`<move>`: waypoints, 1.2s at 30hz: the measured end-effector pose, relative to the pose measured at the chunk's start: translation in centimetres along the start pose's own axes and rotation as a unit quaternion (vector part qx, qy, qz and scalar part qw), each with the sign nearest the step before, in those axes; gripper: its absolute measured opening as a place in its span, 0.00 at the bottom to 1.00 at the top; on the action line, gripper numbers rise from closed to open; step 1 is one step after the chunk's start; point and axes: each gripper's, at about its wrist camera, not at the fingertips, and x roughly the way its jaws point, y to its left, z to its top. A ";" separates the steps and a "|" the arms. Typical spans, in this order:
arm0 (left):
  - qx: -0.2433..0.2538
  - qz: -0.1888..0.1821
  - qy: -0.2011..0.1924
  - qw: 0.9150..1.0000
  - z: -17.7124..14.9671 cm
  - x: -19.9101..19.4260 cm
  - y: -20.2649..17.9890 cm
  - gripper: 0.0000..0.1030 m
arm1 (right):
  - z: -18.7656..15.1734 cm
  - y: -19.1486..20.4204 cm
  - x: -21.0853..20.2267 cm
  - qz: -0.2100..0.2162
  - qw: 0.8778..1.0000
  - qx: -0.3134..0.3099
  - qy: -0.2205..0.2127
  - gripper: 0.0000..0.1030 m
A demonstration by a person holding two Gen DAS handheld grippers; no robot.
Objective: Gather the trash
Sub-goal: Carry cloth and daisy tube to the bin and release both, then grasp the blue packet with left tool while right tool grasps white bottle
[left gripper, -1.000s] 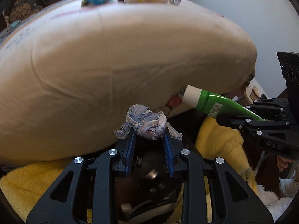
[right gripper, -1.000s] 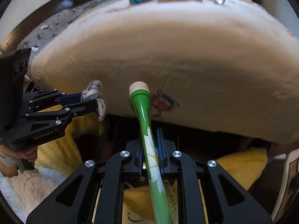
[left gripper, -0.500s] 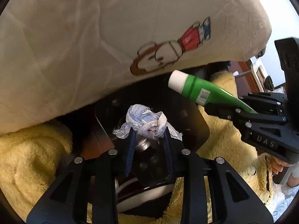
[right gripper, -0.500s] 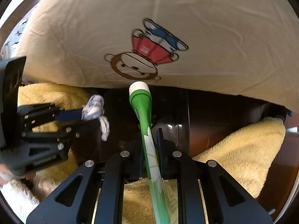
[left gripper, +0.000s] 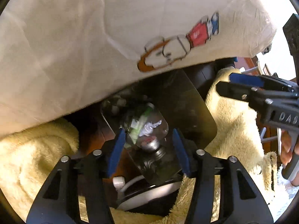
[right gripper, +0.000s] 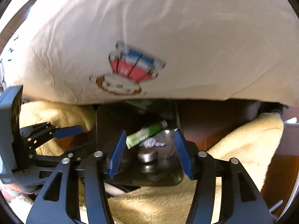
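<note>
A dark trash bin [left gripper: 186, 102] [right gripper: 112, 119] stands on the floor under the bed's edge. Inside it lie a green tube [left gripper: 142, 123] [right gripper: 147, 131] and a crumpled whitish tissue wad [left gripper: 150, 127] [right gripper: 152, 142], both loose. My left gripper [left gripper: 148, 149] [right gripper: 78, 139] hangs over the bin with its jaws opening and nothing pressed between them. My right gripper [right gripper: 149, 153] [left gripper: 224, 83] is beside it over the same bin. Its jaws are also opening, and its blue pads [right gripper: 117, 153] are clear of the tube below.
A cream sheet with a cartoon monkey print [left gripper: 177, 43] [right gripper: 127, 74] overhangs the bin. Fluffy yellow blanket [left gripper: 37, 149] [right gripper: 252, 140] lies on both sides of it. A white plug and cable [left gripper: 119, 182] sit by the bin's base on the brown wooden floor [right gripper: 214, 115].
Both grippers went from shut to open. The tissue wad left the left gripper and the green tube left the right one; both now lie in the bin.
</note>
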 end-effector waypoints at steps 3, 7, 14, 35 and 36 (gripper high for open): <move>0.007 0.003 -0.030 1.000 0.9 -2.5 -0.2 0.59 | 0.7 -0.1 -1.6 -0.003 1.000 -0.005 -0.026 0.72; 0.014 0.012 -0.085 0.996 2.4 -6.9 -0.1 0.71 | 2.5 0.3 -6.4 -0.020 0.994 -0.023 -0.102 0.83; 0.010 0.053 -0.179 0.982 5.7 -14.0 1.8 0.86 | 7.2 1.0 -12.6 -0.052 0.974 -0.047 -0.213 0.89; -0.037 0.076 -0.248 0.965 22.8 -16.4 8.5 0.74 | 23.1 -0.7 -8.9 -0.109 0.968 -0.084 -0.210 0.51; -0.033 0.075 -0.245 0.966 23.6 -16.1 8.5 0.74 | 23.4 -0.6 -8.7 -0.111 0.968 -0.088 -0.208 0.51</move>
